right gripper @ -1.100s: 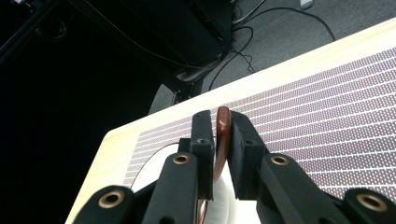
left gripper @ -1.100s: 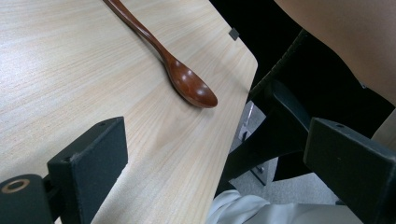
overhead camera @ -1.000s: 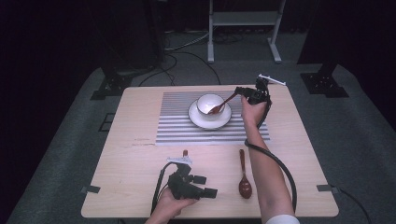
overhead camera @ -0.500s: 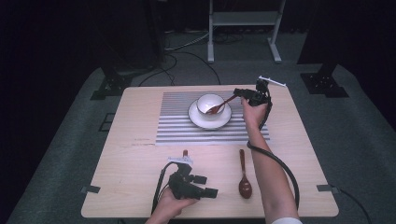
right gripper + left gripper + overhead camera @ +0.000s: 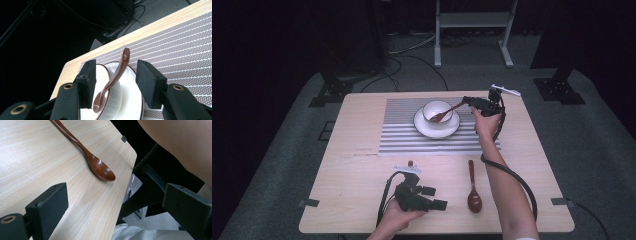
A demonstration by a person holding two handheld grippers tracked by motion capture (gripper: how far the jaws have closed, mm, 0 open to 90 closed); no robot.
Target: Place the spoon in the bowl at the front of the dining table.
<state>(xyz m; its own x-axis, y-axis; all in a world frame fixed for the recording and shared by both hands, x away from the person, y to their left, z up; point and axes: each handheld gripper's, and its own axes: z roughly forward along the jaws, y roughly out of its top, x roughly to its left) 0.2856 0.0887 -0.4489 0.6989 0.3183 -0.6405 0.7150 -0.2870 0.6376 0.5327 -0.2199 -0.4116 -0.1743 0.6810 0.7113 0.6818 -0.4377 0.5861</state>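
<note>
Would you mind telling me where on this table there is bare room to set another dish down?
The left side of the table, beside the striped mat, is bare wood. The mat's front strip is free too. It is crowded around the bowl and saucer, and at the front between the left gripper and the lying spoon.

Bright even light on table (image 5: 362,200), dark surroundings, sharp frames, faint shadows

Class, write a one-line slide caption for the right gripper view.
Open right tongs straddle a brown spoon resting in a white bowl on its saucer, pads clear of the handle.
</note>
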